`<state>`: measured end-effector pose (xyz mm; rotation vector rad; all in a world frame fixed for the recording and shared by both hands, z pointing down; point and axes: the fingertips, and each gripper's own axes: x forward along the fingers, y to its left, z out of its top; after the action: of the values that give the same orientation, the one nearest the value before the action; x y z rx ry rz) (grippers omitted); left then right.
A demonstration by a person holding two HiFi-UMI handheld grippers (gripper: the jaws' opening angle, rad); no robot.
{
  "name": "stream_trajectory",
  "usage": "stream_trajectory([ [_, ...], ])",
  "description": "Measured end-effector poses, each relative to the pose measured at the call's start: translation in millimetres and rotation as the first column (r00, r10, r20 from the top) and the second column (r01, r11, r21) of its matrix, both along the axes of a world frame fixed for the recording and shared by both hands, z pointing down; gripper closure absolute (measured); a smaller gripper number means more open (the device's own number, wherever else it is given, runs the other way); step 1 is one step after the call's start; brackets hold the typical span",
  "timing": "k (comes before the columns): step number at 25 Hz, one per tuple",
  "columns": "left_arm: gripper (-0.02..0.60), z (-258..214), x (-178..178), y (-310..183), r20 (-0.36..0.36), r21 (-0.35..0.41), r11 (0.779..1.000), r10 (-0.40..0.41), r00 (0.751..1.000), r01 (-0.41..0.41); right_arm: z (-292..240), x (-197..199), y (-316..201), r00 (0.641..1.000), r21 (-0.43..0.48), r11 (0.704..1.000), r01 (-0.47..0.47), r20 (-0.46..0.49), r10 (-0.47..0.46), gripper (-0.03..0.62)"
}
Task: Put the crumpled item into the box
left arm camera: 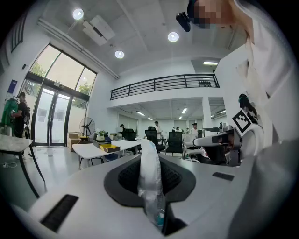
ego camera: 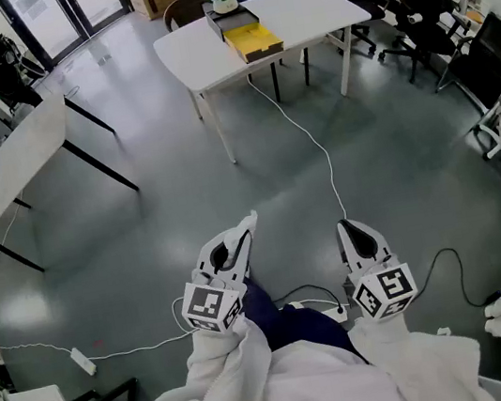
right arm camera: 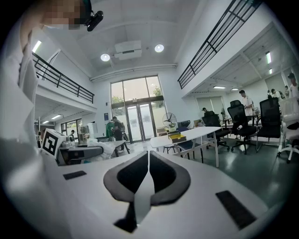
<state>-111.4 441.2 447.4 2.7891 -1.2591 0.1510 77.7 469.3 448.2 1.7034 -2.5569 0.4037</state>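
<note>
My left gripper [ego camera: 242, 234] has its jaws clamped on the crumpled item [left arm camera: 150, 177], a silvery wrapper that pokes up past the tips. The pinch looks thin, so a jolt could drop it to the floor. Ahead, the yellow box [ego camera: 254, 42] lies lidless near the middle of the white worktop [ego camera: 313, 8], well apart from me. A white cable [ego camera: 311, 137] trails across the floor between, a likely trip. My right gripper [ego camera: 348, 228] has its jaws pressed together, empty.
</note>
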Motion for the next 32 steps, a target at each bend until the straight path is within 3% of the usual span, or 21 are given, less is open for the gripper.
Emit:
stream_trajectory([
  [5,0.528,-4,2,9,-0.010,0.007,0.999,0.038,0.999,-0.038,-4,-5,5,1.000,0.017,1.000,0.008,0.015,-0.009,0.556],
  [19,0.526,2,0,29,-0.013,0.002,1.000,0.015,1.000,-0.015,8,-8,24,1.000,-0.018,1.000,-0.003,0.018,0.004,0.554],
  [32,0.526,3,13,-47,-0.016,0.009,1.000,0.027,1.000,-0.027,9,-2,-46,0.999,-0.030,0.999,-0.018,0.029,0.019,0.554],
])
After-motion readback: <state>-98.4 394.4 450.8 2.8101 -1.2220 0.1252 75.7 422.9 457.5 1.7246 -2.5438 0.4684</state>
